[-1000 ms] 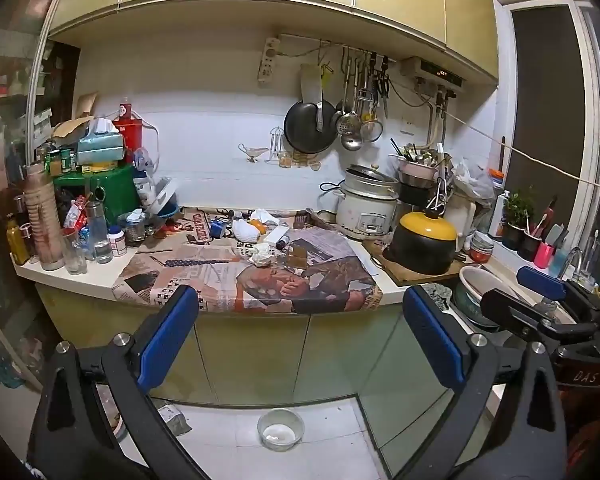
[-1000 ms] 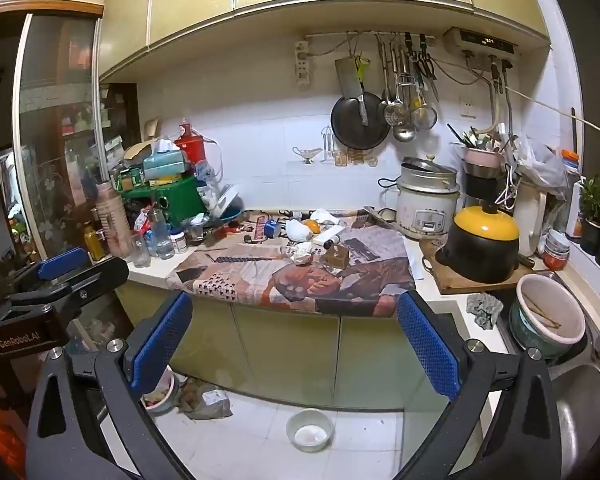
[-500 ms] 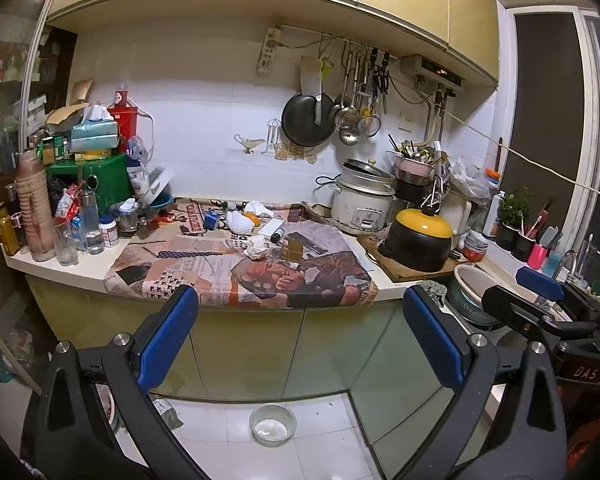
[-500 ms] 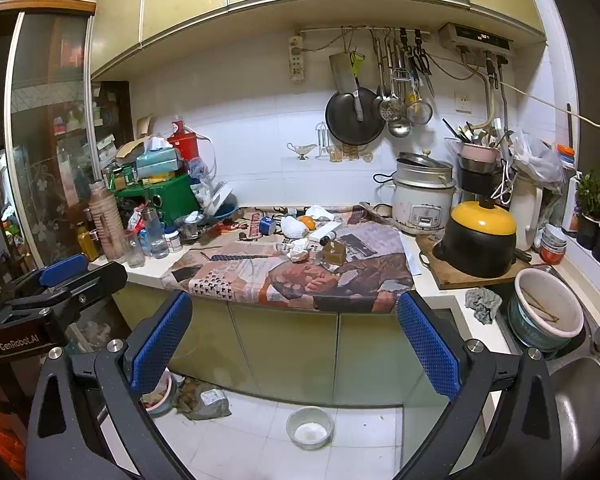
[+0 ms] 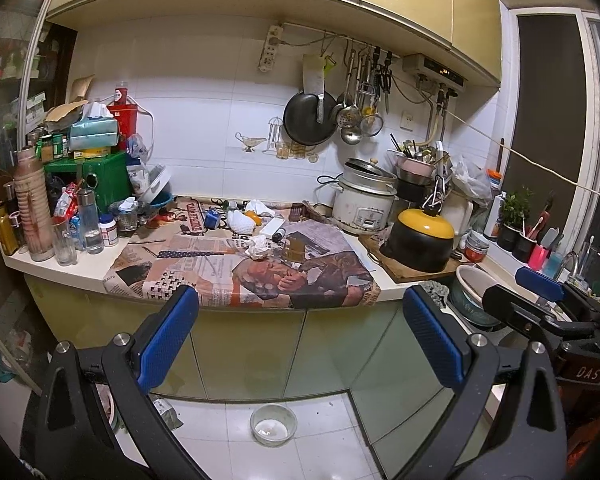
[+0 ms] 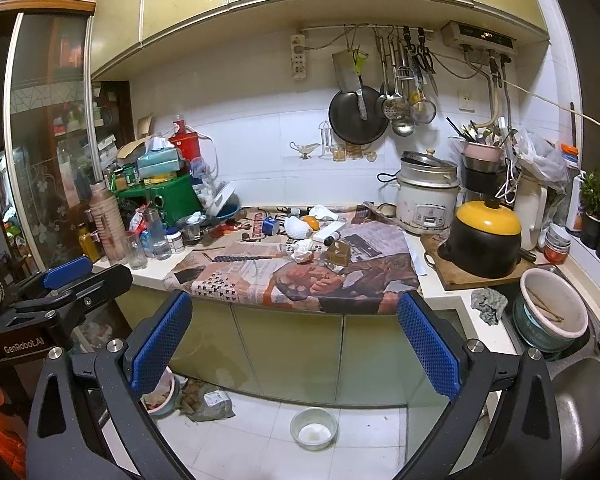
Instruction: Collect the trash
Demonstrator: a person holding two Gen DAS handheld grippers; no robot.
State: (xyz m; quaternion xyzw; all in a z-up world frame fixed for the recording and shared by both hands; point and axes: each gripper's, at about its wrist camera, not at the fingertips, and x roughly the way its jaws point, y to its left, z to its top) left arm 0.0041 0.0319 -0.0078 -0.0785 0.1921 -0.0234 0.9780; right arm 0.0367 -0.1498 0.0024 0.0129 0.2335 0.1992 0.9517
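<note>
A newspaper [image 5: 236, 276] [image 6: 300, 276] covers the kitchen counter. On it lie a crumpled white tissue [image 5: 258, 247] [image 6: 303, 250], a white wrapper [image 5: 239, 222] [image 6: 298, 227], an orange peel [image 5: 253, 218] [image 6: 311, 222], a blue can [image 5: 211, 219] [image 6: 269, 226] and a small brown box [image 5: 294, 249] [image 6: 338, 254]. My left gripper [image 5: 300, 336] is open and empty, well in front of the counter; it also shows at the left of the right wrist view [image 6: 66, 276]. My right gripper [image 6: 296, 340] is open and empty; it shows at the right of the left wrist view [image 5: 536, 284].
Bottles and a green box [image 5: 100, 180] crowd the counter's left. A rice cooker [image 5: 362, 204] and a black pot with yellow lid [image 5: 420, 240] stand right, by a sink [image 6: 580, 400]. On the floor are a small bowl [image 5: 273, 424] and a bag [image 6: 208, 400].
Both views have drifted slightly; the counter sits a little lower and closer in the left wrist view. Both grippers stay open and empty.
</note>
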